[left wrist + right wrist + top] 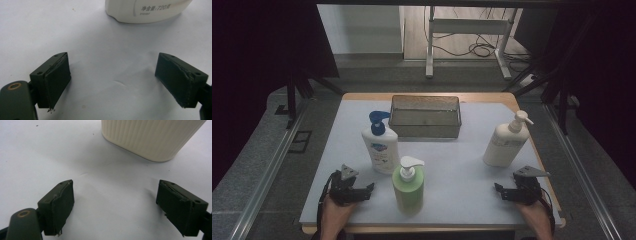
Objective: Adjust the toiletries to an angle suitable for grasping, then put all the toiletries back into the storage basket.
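Observation:
Three pump bottles stand upright on the white table [452, 160]: a white one with a blue pump [380, 144] at left, a green one with a white pump [408, 186] in front, and a cream one [506, 141] at right. My left gripper [353, 191] rests near the table's front left edge, open, nothing between its pads [58, 80]; the white bottle's base [147, 11] lies ahead of it. My right gripper [511, 192] rests near the front right edge, open and empty, with the cream bottle's ribbed base [150, 137] ahead of its pads [62, 206].
A clear rectangular bin [425, 117] sits at the table's far middle. A desk frame and cables [472, 45] stand on the floor beyond. Dark stands flank the table on both sides.

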